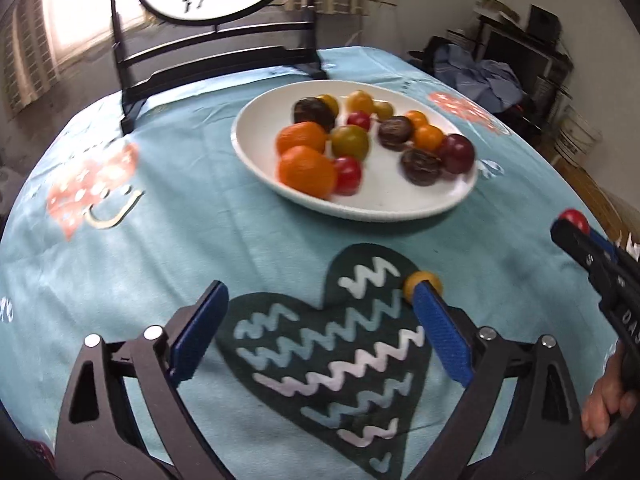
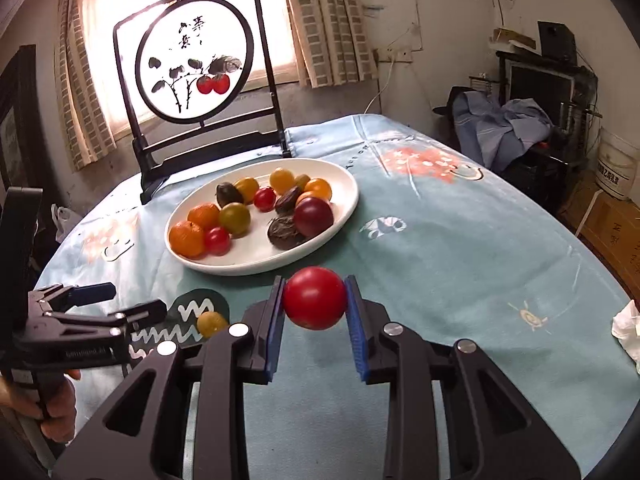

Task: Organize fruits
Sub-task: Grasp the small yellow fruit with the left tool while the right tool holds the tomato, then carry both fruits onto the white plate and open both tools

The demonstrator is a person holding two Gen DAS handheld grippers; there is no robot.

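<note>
A white oval plate (image 1: 420,204) (image 2: 260,260) on the teal tablecloth holds several fruits: oranges (image 1: 306,170), red, yellow and green tomatoes, dark wrinkled fruits and a purple plum (image 2: 314,216). My right gripper (image 2: 314,304) is shut on a red tomato (image 2: 315,298) and holds it above the cloth, in front of the plate; it also shows at the right edge of the left wrist view (image 1: 576,222). My left gripper (image 1: 320,296) is open and empty over a dark heart print. A small yellow tomato (image 1: 422,282) (image 2: 212,323) lies on the cloth, touching its right fingertip.
A black-framed round screen painted with red fruits (image 2: 196,60) stands behind the plate. A crumpled white tissue (image 2: 628,328) lies at the table's right edge. Clothes and boxes (image 2: 500,128) are piled beyond the table on the right.
</note>
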